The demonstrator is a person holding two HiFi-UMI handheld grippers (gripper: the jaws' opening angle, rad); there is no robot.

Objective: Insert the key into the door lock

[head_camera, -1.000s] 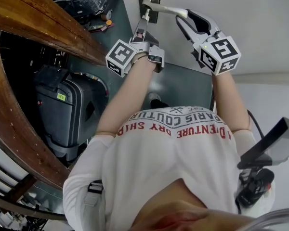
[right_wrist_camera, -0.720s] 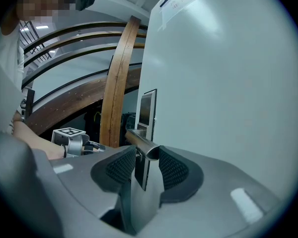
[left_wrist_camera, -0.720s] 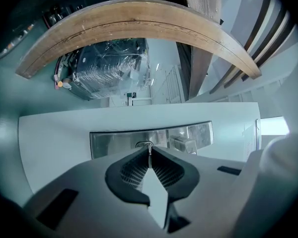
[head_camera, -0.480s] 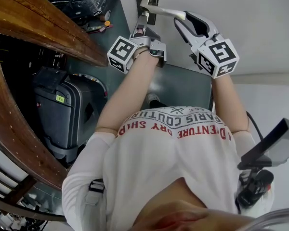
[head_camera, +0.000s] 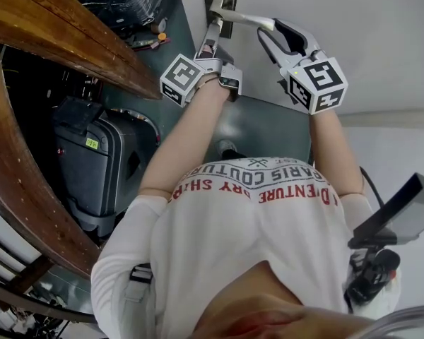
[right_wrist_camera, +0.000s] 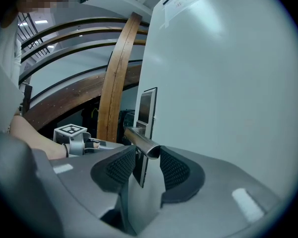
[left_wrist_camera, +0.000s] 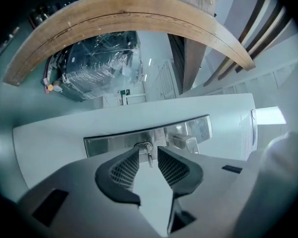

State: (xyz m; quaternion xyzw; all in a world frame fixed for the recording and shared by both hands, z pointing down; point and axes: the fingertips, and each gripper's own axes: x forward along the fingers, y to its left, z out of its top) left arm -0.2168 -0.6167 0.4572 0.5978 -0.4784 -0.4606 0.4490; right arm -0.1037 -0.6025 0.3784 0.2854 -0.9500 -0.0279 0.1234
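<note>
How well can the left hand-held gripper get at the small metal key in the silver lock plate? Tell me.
Yes, it seems so: the small metal key sits in the silver lock plate, right between the left hand-held gripper's opening jaws, not pressed, with nothing in the way.

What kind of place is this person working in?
Probably an indoor hall or storage area beside a white door: curved wooden beams overhead, a dark hard case on the floor, and a plastic-wrapped stack farther back.
</note>
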